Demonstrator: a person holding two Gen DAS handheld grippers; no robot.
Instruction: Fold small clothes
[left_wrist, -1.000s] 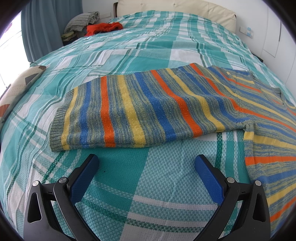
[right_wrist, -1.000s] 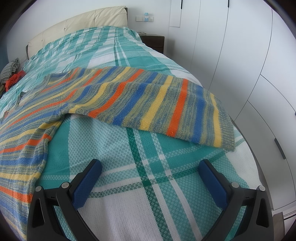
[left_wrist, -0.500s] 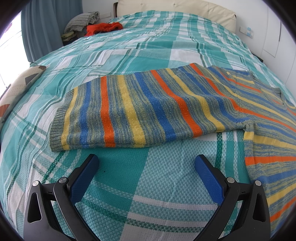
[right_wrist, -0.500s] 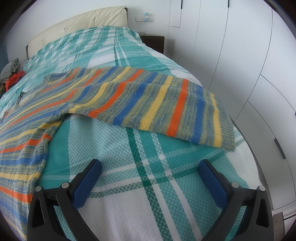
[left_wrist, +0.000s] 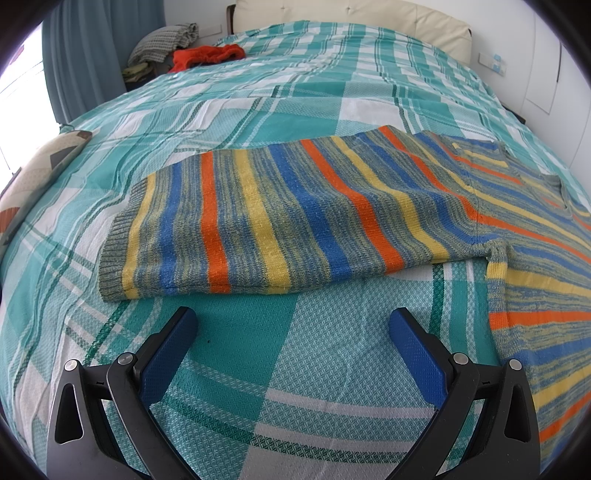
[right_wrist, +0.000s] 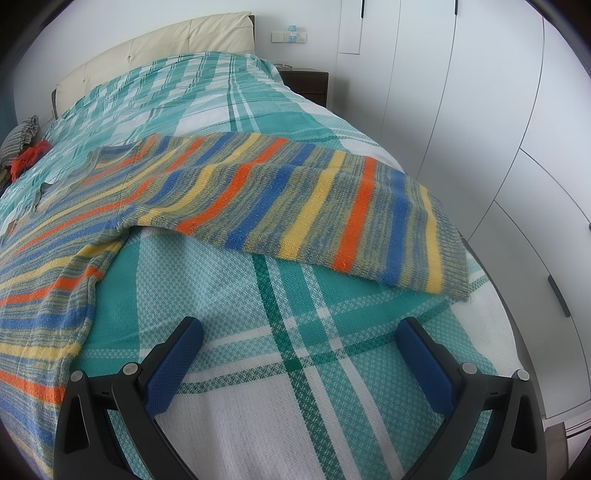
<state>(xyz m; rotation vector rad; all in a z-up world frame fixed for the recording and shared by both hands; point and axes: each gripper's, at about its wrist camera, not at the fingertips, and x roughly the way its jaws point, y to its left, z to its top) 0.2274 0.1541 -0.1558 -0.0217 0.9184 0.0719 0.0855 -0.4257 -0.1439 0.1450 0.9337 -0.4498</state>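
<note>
I see both my left gripper (left_wrist: 291, 323) and right gripper (right_wrist: 301, 332) spread wide, empty, just short of the striped sweater (left_wrist: 295, 214) sleeves.

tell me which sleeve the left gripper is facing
The left gripper faces the striped sweater's sleeve lying toward the curtain side; the other sleeve lies toward the wardrobe.

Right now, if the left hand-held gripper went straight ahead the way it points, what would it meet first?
Probably the near edge of the striped sweater's sleeve, spread flat on the plaid bedspread. The left hand-held gripper is open and only bare bedspread lies between; its height above the bed is unclear.
</note>
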